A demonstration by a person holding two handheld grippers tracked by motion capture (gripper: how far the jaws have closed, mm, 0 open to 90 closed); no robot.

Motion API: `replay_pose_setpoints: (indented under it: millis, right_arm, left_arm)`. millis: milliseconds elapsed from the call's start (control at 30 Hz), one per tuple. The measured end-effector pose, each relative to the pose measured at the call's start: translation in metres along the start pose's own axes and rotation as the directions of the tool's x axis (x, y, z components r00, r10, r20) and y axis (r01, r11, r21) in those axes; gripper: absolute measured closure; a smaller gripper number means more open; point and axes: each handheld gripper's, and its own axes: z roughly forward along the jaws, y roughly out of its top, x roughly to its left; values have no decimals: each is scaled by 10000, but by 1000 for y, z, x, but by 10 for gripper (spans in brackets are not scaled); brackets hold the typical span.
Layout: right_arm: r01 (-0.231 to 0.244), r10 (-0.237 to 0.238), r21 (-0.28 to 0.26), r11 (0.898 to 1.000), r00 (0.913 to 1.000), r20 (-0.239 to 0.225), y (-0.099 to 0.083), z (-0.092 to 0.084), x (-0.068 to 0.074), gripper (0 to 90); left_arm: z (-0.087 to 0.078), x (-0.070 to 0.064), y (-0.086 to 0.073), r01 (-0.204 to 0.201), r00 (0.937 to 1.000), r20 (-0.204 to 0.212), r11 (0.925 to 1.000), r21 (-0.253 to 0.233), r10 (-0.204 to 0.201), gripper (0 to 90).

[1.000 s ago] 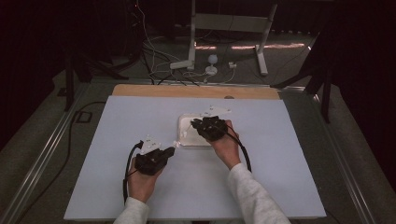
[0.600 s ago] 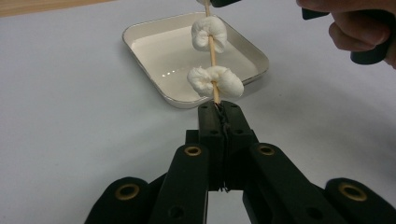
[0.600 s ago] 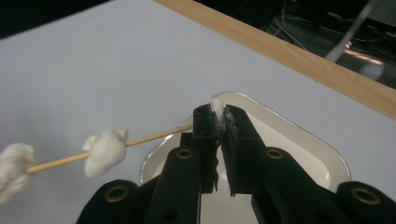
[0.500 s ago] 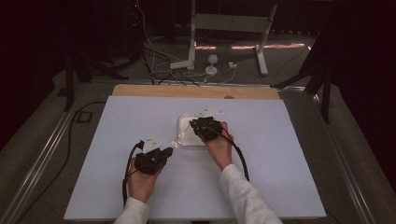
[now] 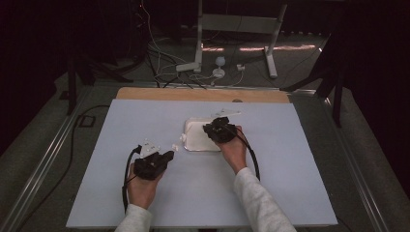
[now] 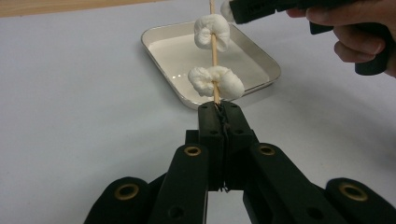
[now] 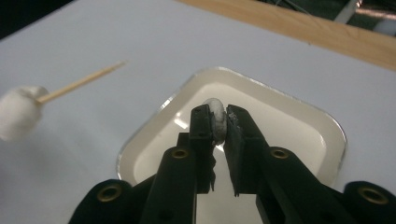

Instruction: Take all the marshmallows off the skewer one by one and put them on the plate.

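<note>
- Left gripper — jaws clenched on the base of a wooden skewer, which stands up and away from the jaw tips; two white marshmallows are already threaded, a lower one just above the jaws and an upper one farther along the stick
- Right gripper — grasping a third marshmallow between its pads, squeezed flat, above the metal tray; its jaws have just been opening slightly, yet the piece is pinched between them
- In the high view the tray lies mid-worktop, the left gripper near its left edge, the right gripper over it
- Step judged in hand: threading the third piece onto the skewer's free point
- To do it well — hold the skewer still, bring the held piece in line with the point, and push along the stick's axis through the soft middle
- Grip lightly: a crushed piece may split or stick to the pads
</note>
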Motion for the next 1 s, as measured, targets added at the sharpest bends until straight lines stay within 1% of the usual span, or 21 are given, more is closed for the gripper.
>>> replay_pose_setpoints:
  millis: [67,200,333,367,400,433,467,500,667,867,1000]
  right_arm:
    - [-91,91,138,9999,10000,20,-1,1,-3,748]
    - [50,-54,411,9991,9999,117,-3,3,-5,632]
    - [-33,25,515,9987,9999,145,-4,4,-7,540]
    - [-115,110,540,9985,9999,89,-5,4,-8,520]
    - [-115,110,540,9985,9999,89,-5,4,-8,520]
    - [-336,338,493,9982,9994,-47,-5,4,-8,502]
    - [-336,338,493,9982,9994,-47,-5,4,-8,502]
    - [-511,518,401,9979,9985,-188,-5,4,-9,493]
    - [-511,524,347,9981,9978,-394,-5,4,-7,486]
    - [-468,485,303,9984,9971,-581,-5,4,-5,486]
    - [-550,564,209,9983,9957,-730,-5,2,-3,477]
  left_arm:
    - [2,0,-1,10,10000,15,10000,44,-10,899]
    - [4,-1,-2,-18,10000,25,10000,88,18,898]
    - [6,-1,-2,-67,10000,53,9998,162,66,898]
    - [7,-2,-2,-98,9999,54,9998,185,97,898]
    - [8,-3,-3,-140,9999,79,9996,226,138,898]
    - [9,-4,-3,-208,9997,121,9993,295,205,898]
    - [11,-5,-3,-255,9996,140,9990,377,250,898]
    - [13,-6,-4,-327,9993,194,9984,463,319,898]
    - [21,-10,-6,-485,9986,249,9958,772,467,898]
    - [23,-10,-7,-469,9988,193,9955,828,455,898]
    - [22,-9,-7,-428,9990,150,9960,786,418,898]
